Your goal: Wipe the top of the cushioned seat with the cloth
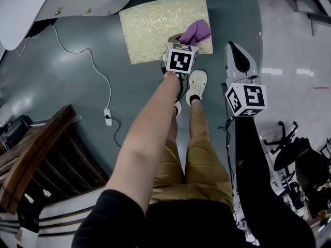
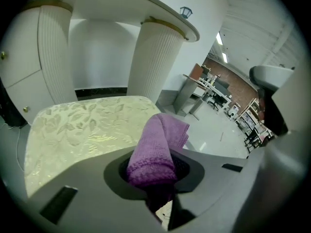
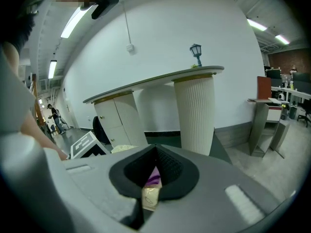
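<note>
Left arm (image 1: 150, 138) reaches down — its hand-held gripper (image 1: 178, 39) pinches the cloth (image 1: 195, 32); the right hand-held gripper (image 1: 237, 53) hangs closed, empty.

We read no words, numbers or brand marks. The marker cube (image 1: 181, 58) over the cushioned seat (image 1: 150, 25) and the second cube (image 1: 246, 98) near it bear only black-and-white square patterns.

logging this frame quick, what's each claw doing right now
Left claw: shut on the purple cloth.
Right claw: shut, holding nothing; only a thin slit shows between its jaws.
</note>
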